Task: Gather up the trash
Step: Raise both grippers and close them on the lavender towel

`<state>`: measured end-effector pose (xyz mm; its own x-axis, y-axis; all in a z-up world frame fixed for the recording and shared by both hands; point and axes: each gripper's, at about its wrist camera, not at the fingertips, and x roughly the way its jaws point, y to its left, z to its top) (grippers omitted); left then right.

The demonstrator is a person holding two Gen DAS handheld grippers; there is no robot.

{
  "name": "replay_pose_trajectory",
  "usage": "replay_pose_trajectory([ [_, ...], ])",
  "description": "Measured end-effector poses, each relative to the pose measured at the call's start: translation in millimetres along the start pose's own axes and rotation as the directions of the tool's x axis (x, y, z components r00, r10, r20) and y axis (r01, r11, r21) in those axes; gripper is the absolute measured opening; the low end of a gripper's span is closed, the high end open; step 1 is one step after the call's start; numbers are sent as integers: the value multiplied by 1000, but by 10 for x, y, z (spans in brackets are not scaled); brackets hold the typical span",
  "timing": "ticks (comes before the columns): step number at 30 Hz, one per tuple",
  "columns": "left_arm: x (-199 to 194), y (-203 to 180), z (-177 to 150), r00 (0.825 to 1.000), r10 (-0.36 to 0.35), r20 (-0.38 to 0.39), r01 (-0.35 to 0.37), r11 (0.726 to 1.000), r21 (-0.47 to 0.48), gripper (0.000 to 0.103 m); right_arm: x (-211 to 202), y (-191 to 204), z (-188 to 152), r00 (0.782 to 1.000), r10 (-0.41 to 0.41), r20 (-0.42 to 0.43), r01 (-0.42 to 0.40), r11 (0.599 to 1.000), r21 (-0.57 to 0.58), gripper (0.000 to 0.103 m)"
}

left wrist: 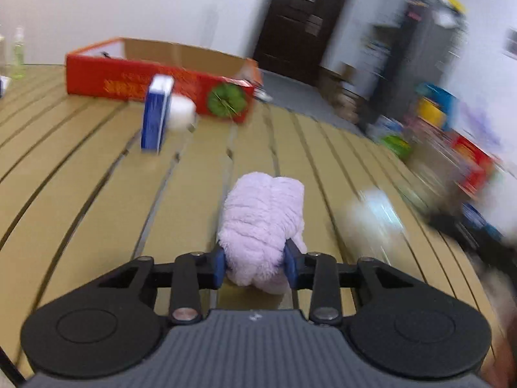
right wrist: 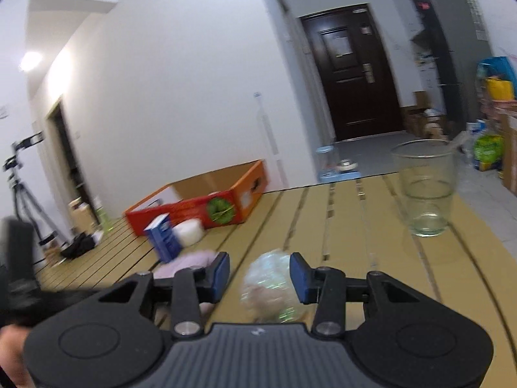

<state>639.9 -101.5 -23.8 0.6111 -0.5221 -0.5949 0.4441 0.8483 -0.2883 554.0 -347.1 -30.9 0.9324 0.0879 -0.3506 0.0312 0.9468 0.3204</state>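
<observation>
Between the left tongs' (left wrist: pixel 255 263) matt blue pads sits a fluffy lilac cloth (left wrist: pixel 263 223). The worktop (left wrist: pixel 80 177) beyond is matt tan slats. Ahead of the right tongs (right wrist: pixel 260 274) lies crinkly, glossy clear plastic wrap (right wrist: pixel 271 287); farther right, a smooth clear glass tumbler (right wrist: pixel 426 190).

Carton (left wrist: pixel 156 116) and roll (left wrist: pixel 182 112) before the box (left wrist: pixel 135 80); towel (left wrist: pixel 263 223) nearer, on the table (left wrist: pixel 80 177).

Bright indoor light, motion-blurred fisheye edges
</observation>
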Motion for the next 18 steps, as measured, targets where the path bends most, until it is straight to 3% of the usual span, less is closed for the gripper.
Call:
replay_pose_trajectory([
  [2, -248, 105, -209, 999, -38, -17, 39, 998, 52, 44, 5, 130, -39, 999, 45, -19, -45, 999, -28, 41],
  [3, -327, 159, -288, 999, -37, -14, 38, 996, 76, 55, 22, 190, -59, 997, 69, -32, -70, 997, -29, 41],
  [4, -382, 204, -340, 1000, -9, 1, 9, 996, 91, 69, 51, 238, -80, 994, 101, -50, -102, 995, -19, 41],
  [6, -545, 279, -419, 994, 91, 61, -95, 993, 71, 78, 156, 330, -133, 978, 182, -98, -179, 983, 36, 41],
  [9, -735, 440, -467, 982, 151, 110, -145, 988, -59, 79, 307, 496, -212, 961, 248, -123, -241, 968, 68, 42],
  [11, -830, 520, -464, 969, 211, 125, -190, 968, -162, 79, 427, 602, -237, 962, 231, -147, -224, 973, 63, 43],
  [14, -849, 599, -471, 984, 101, 144, -66, 971, -232, 80, 591, 698, -305, 957, 190, -218, -171, 980, 102, 45],
  [18, -729, 601, -430, 990, 61, 131, -21, 957, -290, 77, 521, 752, -396, 953, 205, -225, -179, 975, 132, 46],
])
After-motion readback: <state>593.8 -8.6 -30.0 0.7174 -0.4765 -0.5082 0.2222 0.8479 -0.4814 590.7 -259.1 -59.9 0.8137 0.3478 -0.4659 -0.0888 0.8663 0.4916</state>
